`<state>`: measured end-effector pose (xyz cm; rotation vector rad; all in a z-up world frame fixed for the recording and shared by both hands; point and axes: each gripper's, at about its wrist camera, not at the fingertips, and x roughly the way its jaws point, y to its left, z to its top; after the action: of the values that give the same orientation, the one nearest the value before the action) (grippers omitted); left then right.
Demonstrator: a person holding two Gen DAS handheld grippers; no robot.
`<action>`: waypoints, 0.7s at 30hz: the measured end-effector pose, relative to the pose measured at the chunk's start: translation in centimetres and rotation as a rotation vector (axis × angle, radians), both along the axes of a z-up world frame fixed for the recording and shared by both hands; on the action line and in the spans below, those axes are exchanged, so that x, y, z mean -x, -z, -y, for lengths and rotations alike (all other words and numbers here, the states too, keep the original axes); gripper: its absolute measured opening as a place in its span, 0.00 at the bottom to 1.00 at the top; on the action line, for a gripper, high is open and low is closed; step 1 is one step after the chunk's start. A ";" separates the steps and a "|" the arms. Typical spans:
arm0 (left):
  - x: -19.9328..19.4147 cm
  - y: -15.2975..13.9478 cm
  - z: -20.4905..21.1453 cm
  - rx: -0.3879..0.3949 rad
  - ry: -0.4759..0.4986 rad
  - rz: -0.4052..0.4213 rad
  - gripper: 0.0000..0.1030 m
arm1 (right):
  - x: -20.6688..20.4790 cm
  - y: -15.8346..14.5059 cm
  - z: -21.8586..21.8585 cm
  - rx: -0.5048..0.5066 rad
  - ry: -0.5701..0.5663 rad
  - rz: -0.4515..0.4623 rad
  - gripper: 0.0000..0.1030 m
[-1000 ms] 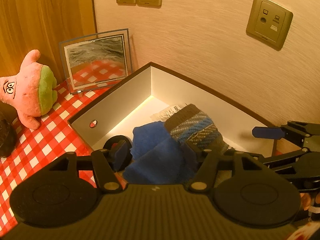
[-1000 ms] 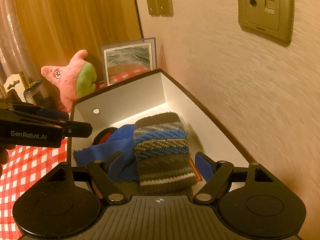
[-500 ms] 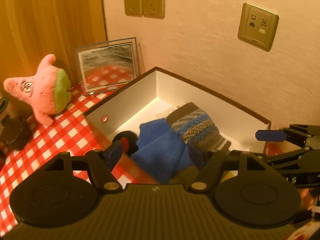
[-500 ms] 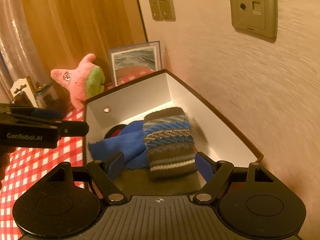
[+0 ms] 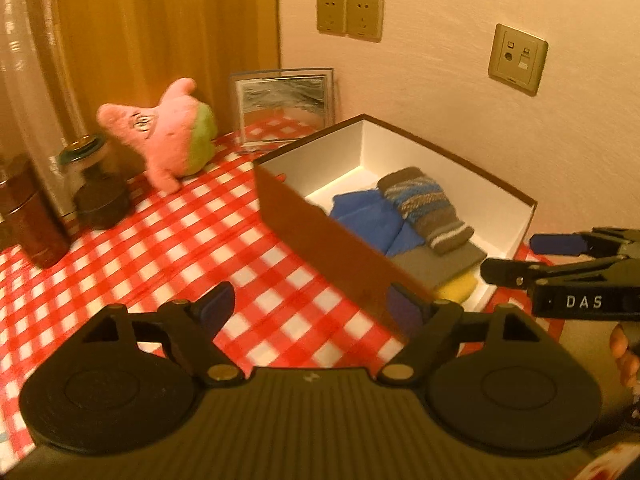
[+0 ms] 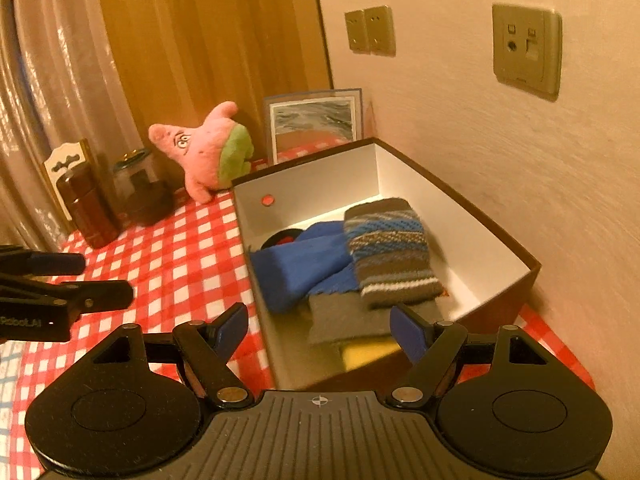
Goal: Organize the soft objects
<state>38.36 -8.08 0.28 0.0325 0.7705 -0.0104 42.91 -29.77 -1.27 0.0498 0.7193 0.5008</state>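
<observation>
A brown box with white inner walls holds a striped knit piece, a blue cloth, a grey cloth and something yellow. A pink star plush stands on the checked cloth left of the box. My left gripper hovers over the cloth beside the box's near wall, jaws opening, nothing between them. My right gripper is open and empty above the box's near end.
A framed picture leans on the wall behind the box. A dark jar and a brown canister stand at the far left by the curtain. Wall sockets sit above. The red-and-white checked cloth covers the table.
Both grippers have drawn back from the box. The left one has swung out over the checked cloth and its jaws have spread wider. The soft things stay in the box.
</observation>
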 end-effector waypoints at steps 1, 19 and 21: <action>1.0 -0.1 -0.3 -0.002 -0.005 0.006 0.80 | 0.9 -0.1 -0.3 0.014 0.000 0.010 0.75; 29.3 -1.6 -7.2 0.019 -0.116 0.017 0.79 | 26.1 -0.3 -6.3 0.016 0.000 0.026 0.75; 33.1 -1.5 -7.8 0.019 -0.121 0.021 0.79 | 29.7 0.1 -6.8 0.008 0.004 0.021 0.75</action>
<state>5.26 -0.27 1.74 -0.0318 0.7500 0.0970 13.25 -23.02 -1.33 0.0388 0.7006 0.4937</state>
